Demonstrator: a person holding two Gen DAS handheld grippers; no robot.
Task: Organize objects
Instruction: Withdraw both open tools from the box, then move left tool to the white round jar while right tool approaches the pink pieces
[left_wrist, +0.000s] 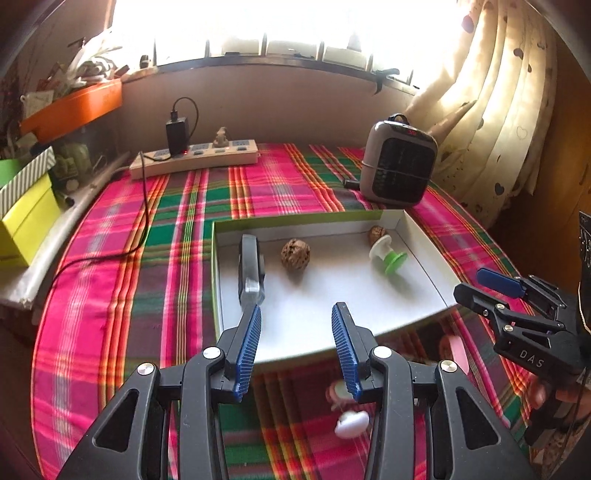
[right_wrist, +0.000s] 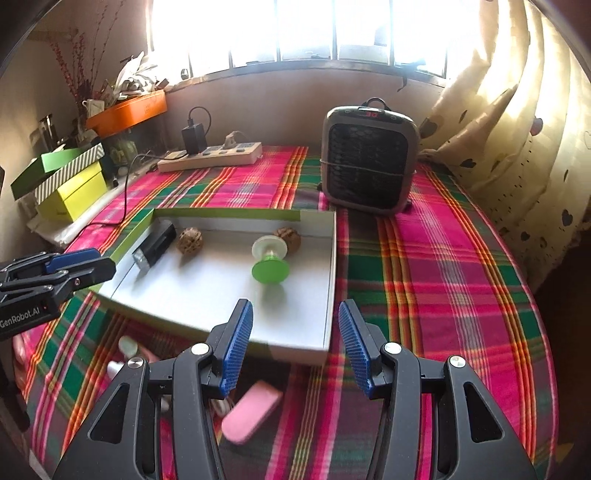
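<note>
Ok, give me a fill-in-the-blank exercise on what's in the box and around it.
1. The shallow box holds two walnuts, a dark stapler and a spool whose nearer end is coloured ____.
2. The pink case lies on the plaid cloth, ____ the box.
3. Behind the box stands a small grey ____.
4. Both the left gripper and the right gripper are open and hold ____.

Missing words: green; outside; heater; nothing

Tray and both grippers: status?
Left gripper and right gripper open, empty. Tray holds four items; pink case on cloth near it. Nothing blocking.
</note>
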